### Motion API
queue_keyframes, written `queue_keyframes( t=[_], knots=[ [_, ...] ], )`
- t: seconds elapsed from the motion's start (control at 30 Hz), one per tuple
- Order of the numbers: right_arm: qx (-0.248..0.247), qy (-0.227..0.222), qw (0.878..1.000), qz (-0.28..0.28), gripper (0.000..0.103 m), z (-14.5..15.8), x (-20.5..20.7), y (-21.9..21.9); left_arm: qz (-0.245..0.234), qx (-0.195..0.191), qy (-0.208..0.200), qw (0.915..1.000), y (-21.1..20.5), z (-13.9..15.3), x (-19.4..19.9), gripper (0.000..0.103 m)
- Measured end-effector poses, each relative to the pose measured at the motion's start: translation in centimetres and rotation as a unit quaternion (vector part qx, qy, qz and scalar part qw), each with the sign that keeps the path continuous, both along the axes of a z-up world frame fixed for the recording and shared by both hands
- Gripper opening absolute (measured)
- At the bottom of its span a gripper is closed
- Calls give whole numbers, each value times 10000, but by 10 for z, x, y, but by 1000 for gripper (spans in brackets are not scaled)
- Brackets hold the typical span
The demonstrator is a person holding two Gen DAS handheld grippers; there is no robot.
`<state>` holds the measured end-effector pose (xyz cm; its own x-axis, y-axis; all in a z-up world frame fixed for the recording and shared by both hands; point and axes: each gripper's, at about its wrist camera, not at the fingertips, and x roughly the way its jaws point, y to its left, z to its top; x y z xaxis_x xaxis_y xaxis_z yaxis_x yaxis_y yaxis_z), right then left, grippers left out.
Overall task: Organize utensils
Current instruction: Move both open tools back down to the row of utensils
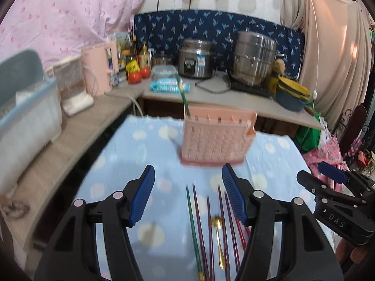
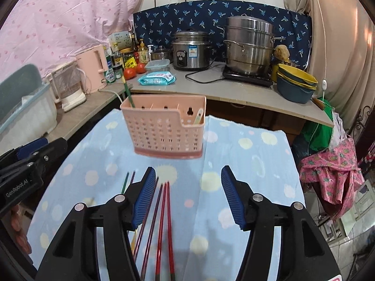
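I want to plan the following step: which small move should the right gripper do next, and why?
Probably lower the open right gripper onto the red chopsticks lying between its jaws on the blue cloth. It holds nothing, and the pink holder has only a green chopstick and a pale utensil inside.

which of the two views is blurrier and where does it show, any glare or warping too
Left wrist view: motion blur smears the pink perforated plastic utensil holder and the chopsticks lying on the blue dotted cloth. Right wrist view: the holder is sharper; only the near red chopsticks smear. Both: fisheye bends the counter edge; bright light washes the beige curtain.
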<state>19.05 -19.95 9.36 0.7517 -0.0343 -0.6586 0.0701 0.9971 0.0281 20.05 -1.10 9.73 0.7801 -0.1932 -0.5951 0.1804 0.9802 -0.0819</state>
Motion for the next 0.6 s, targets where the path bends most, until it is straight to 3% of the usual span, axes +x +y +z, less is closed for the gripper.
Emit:
queue_keyframes(
  t=[0.3, 0.6],
  knots=[
    [119, 669, 9976, -137, 57, -70, -66, 3, 72, 72, 776, 9969, 9, -78, -54, 57],
    [437, 1222, 9914, -150, 54, -125, -92, 9, 56, 253, 1288, 9913, 7, -136, -81, 56]
  ],
)
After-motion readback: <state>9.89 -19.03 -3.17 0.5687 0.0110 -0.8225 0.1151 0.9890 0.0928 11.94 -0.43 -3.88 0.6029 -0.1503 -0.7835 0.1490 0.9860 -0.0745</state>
